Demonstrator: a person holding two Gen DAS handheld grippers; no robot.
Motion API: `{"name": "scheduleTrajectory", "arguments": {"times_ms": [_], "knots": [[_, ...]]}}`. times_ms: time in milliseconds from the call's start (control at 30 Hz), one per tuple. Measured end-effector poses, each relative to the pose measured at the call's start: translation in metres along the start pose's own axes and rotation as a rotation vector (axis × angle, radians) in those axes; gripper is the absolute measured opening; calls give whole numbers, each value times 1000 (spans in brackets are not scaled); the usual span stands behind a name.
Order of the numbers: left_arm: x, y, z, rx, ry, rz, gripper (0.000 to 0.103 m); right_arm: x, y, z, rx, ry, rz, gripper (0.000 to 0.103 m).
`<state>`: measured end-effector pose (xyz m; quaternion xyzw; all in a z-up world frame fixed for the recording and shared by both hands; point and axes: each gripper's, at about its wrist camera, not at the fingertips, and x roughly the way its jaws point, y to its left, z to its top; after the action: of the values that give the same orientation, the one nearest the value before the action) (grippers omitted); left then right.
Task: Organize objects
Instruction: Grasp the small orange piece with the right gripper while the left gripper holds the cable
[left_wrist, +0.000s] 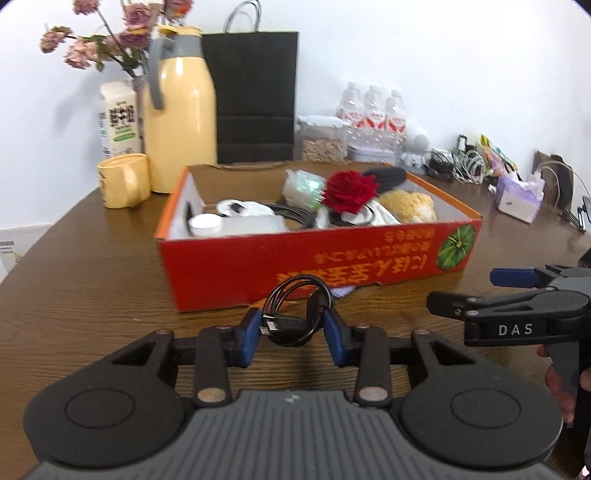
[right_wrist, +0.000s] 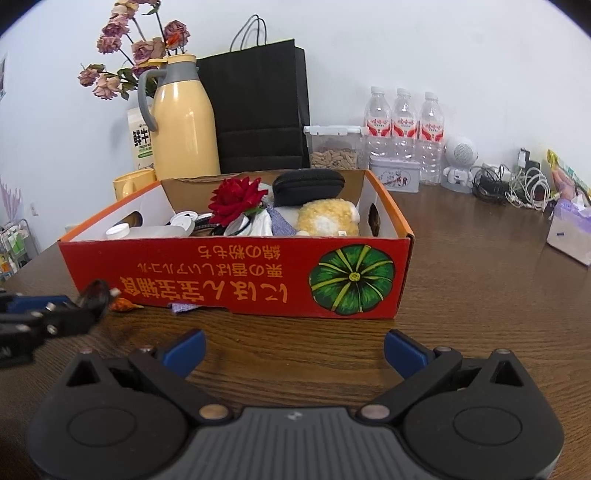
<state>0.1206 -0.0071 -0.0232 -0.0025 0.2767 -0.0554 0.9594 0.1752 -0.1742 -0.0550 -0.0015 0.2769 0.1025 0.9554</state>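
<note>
Left tongs (left_wrist: 291, 332): closed around a coiled black cable (left_wrist: 295, 314), just in front of the red box (left_wrist: 295, 258).
Right tongs (right_wrist: 293, 350): spread wide, holding nothing, low over the worktop (right_wrist: 480, 295) in front of the box.
Cable: it seems lifted clear of the worktop, its loops standing up between the blue pads.
Step in hand: probably carrying the cable into the box; raise it above the near wall and release over a bare patch.
In the box: a red rose (left_wrist: 349, 192), a yellow plush (left_wrist: 406, 206), a white bottle (left_wrist: 236, 223), more cables.
In the way: the box's near wall; a scrap (right_wrist: 183, 306) and an orange wrapper (right_wrist: 123, 304) at its foot.
Behind: a yellow jug (left_wrist: 181, 122), mug (left_wrist: 123, 179), black bag (left_wrist: 255, 96).
</note>
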Motion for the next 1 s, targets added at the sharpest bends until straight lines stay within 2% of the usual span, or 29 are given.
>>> {"name": "scheduleTrajectory", "arguments": {"times_ms": [133,367,400,533,700,1000], "knots": [[-11,17,2,-17,-26,31,37,-1,11,1,-31,-6,22,102],[-23,53,-1,-61,-52,85,37,9,62,13,-78,11,154,94],[-24,57,-2,-67,-54,88,37,12,70,15,-86,19,165,92],[-28,73,-5,-96,-63,97,37,29,100,22,-81,69,194,70],[-31,87,-7,-117,-81,88,37,53,122,29,19,135,179,63],[-28,99,-10,-146,-85,71,37,67,151,31,31,129,81,60]]}}
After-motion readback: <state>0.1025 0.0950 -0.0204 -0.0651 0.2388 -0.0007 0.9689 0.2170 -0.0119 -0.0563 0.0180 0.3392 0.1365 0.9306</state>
